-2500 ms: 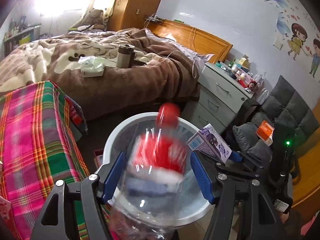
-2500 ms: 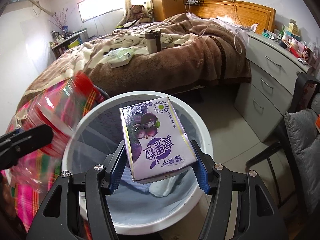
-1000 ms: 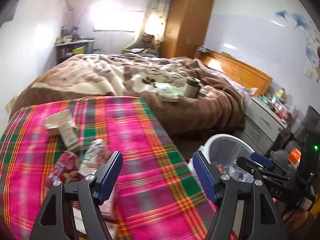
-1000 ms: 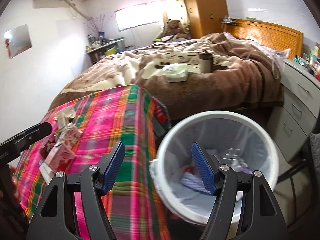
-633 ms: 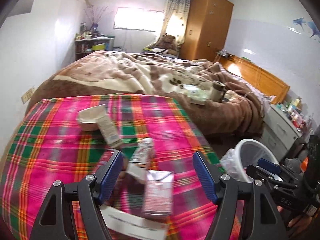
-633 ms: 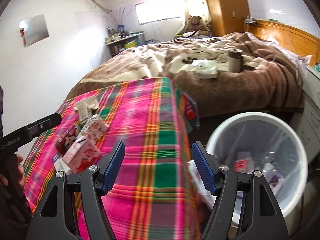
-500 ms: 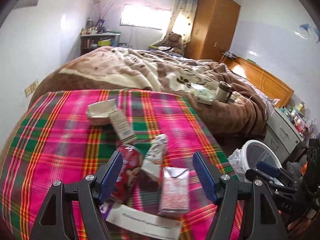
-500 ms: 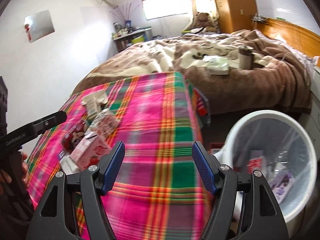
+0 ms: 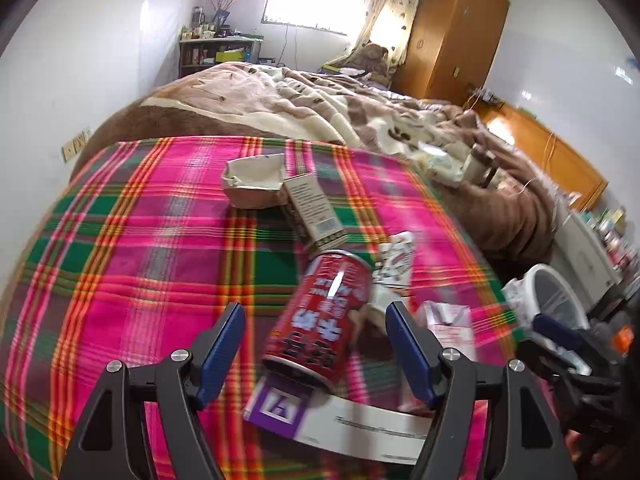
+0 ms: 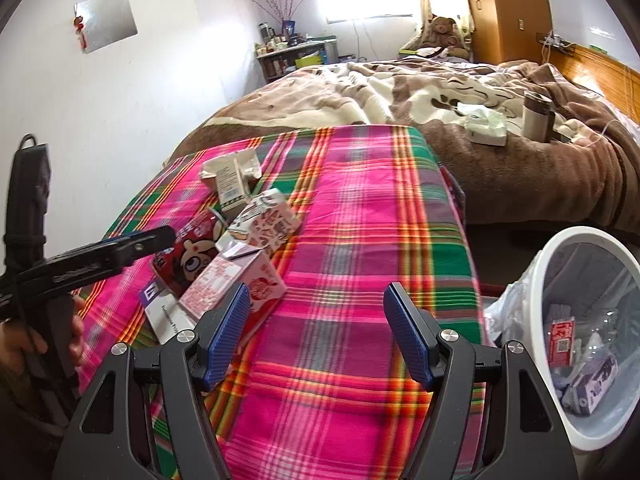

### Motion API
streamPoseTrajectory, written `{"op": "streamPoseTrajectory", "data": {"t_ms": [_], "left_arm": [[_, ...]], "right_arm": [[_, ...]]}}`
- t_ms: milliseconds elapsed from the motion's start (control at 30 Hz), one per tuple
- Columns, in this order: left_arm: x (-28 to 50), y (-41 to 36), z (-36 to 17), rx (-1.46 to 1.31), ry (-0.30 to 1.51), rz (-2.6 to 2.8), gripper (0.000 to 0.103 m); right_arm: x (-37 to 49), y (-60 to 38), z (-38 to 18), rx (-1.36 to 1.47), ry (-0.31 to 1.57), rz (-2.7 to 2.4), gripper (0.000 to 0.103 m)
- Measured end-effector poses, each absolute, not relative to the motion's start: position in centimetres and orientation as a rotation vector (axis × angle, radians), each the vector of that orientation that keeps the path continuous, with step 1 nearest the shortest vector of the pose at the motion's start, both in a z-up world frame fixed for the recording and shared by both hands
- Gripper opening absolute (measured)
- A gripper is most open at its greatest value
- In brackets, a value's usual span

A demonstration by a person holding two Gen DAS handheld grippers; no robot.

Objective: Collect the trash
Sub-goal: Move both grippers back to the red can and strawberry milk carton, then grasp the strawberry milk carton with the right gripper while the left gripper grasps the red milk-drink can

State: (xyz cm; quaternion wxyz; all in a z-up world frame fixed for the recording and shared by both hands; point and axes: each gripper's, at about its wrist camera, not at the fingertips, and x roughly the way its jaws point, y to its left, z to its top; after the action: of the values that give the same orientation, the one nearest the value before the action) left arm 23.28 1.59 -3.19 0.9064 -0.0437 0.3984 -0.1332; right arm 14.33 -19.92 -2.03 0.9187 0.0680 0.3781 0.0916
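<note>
Over the plaid cloth [image 10: 360, 240]: left claw [image 9: 314, 346] agape around red can [image 9: 320, 320], right claw [image 10: 318, 332] agape, empty.

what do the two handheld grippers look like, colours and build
Both the left gripper and the right gripper have black angular frames with silver screws and flat blue ribbed pads. Seen from the right wrist camera, the left one has a long black body with white lettering.

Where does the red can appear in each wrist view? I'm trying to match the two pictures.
Left wrist: the red can lies low centre, framed by the open left claw.
Right wrist: the can sits left of centre, beside the pink carton.
Shared landmark: the white trash bin at the right edge.
</note>
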Motion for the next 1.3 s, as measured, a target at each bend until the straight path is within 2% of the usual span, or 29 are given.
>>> {"op": "streamPoseTrajectory", "data": {"t_ms": [133,867,1300], "left_arm": [[24.9,1.8,-4.4,-0.109,0.879,-0.315,0.072],[27.8,5.2,-6.6,-0.145,0.949,-0.276,0.069],[28.2,6.1,-7.1,-0.154,0.963,-0.232,0.069]], "right_arm": [[14.5,-18.4,-2.1,0.132,0.791,0.215,0.071],[17.3,-13.0,-3.1,0.042,0.875,0.209,0.071],[17.0,-14.1,-3.8,0.162,0.917,0.183,0.071]]}}
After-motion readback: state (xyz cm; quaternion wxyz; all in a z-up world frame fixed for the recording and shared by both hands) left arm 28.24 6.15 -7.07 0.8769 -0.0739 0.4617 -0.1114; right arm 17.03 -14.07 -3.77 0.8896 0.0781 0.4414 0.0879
